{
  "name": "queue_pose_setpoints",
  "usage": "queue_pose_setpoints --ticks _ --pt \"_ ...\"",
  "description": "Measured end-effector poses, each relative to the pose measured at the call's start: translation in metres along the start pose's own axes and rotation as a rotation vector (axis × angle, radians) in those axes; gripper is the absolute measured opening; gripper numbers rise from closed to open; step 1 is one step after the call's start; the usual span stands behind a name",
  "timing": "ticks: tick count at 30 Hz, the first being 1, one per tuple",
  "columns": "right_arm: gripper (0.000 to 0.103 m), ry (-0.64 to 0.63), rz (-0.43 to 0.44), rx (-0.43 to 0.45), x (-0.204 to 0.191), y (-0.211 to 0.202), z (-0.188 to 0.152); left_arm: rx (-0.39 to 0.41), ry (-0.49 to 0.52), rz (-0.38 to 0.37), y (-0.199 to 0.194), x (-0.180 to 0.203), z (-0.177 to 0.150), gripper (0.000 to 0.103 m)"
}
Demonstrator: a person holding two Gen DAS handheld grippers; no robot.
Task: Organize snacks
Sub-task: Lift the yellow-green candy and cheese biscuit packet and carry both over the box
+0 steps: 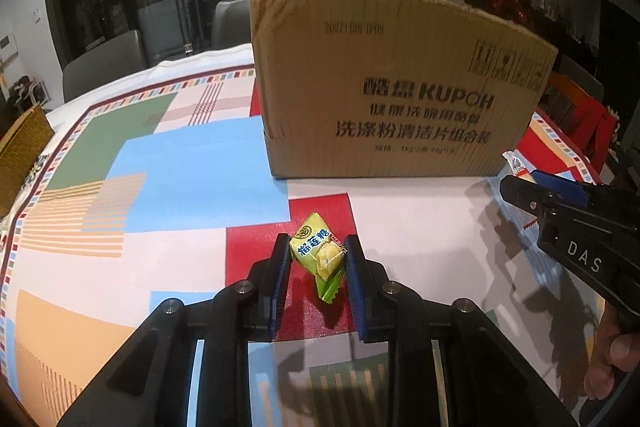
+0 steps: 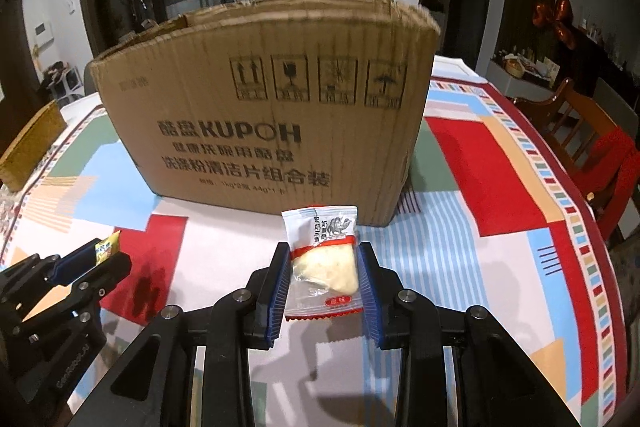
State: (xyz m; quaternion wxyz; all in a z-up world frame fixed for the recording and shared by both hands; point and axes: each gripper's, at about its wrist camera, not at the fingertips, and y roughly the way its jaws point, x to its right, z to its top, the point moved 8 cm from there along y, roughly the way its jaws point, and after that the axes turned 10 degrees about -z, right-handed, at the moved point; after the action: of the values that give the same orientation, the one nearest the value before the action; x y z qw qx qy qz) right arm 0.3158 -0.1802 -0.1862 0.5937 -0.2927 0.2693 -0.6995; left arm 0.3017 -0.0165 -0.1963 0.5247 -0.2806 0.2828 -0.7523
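Observation:
My left gripper (image 1: 318,247) is shut on a yellow-green candy (image 1: 316,247), held above the patterned tablecloth (image 1: 160,167). My right gripper (image 2: 323,259) is shut on a white-wrapped pale snack (image 2: 326,255). A brown cardboard box (image 1: 392,87), open at the top, stands just beyond both grippers; it also shows in the right wrist view (image 2: 264,107). The right gripper shows at the right of the left wrist view (image 1: 560,203), with the white snack (image 1: 516,165) poking out. The left gripper shows at the lower left of the right wrist view (image 2: 104,255), with the candy (image 2: 107,246) in it.
A woven yellow basket (image 1: 20,155) sits at the table's left edge, also in the right wrist view (image 2: 32,143). Grey chairs (image 1: 104,63) stand behind the table. A wooden chair with red cloth (image 2: 592,139) is at the right.

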Motion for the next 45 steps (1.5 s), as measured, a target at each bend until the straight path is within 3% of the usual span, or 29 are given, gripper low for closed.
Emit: queue_pose_setpoints --ticks 25,45 --pt "0.034 0.030 0.005 0.139 0.012 -0.071 0.044 0.153 0.026 0.014 -0.069 0.010 0.054 0.027" --pt "0.034 0.043 -0.002 0.221 0.020 -0.085 0.097 0.233 0.063 0.003 -0.078 0.017 0.117 0.027"
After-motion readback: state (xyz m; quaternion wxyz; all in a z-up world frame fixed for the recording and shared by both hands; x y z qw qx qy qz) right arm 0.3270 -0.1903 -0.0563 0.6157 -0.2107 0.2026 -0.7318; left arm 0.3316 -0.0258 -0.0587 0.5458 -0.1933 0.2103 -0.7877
